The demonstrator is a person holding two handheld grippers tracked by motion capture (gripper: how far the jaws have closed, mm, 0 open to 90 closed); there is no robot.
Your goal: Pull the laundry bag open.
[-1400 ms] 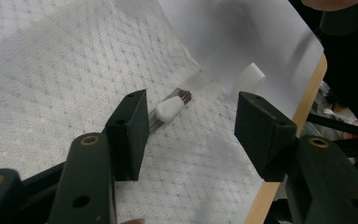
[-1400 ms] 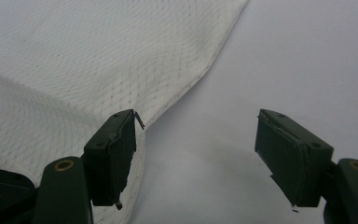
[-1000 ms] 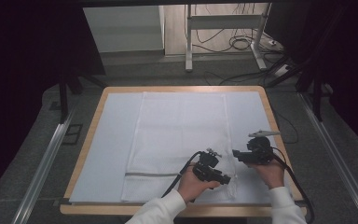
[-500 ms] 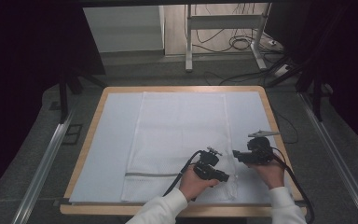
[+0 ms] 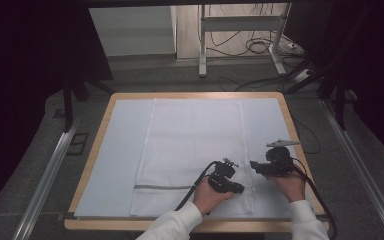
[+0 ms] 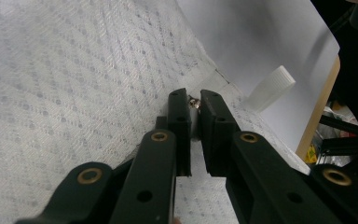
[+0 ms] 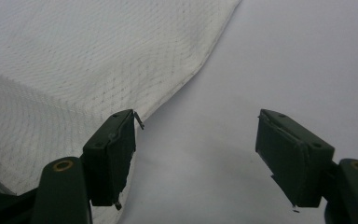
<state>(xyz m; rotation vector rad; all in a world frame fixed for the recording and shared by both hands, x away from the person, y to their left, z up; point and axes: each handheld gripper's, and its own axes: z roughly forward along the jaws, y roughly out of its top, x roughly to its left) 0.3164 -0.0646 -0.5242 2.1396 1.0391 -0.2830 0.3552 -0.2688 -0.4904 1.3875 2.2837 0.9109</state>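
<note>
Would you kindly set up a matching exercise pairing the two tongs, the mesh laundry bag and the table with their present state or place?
Things:
1. left tongs
2. right tongs
3. mesh laundry bag
4. table

States or places:
A. wooden rim around a pale sheet
B. nearly shut around a small metal zipper pull
C. lying flat, white, zipper near the person
D. wide open at the bag's right edge

Pairs: 1-B, 2-D, 3-C, 4-A

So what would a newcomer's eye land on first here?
Probably the big white mesh laundry bag spread flat over the middle of the table. Next, at its near right corner, the left gripper pinching the small metal zipper pull, while the right gripper stands wide open just off the bag's edge.
</note>
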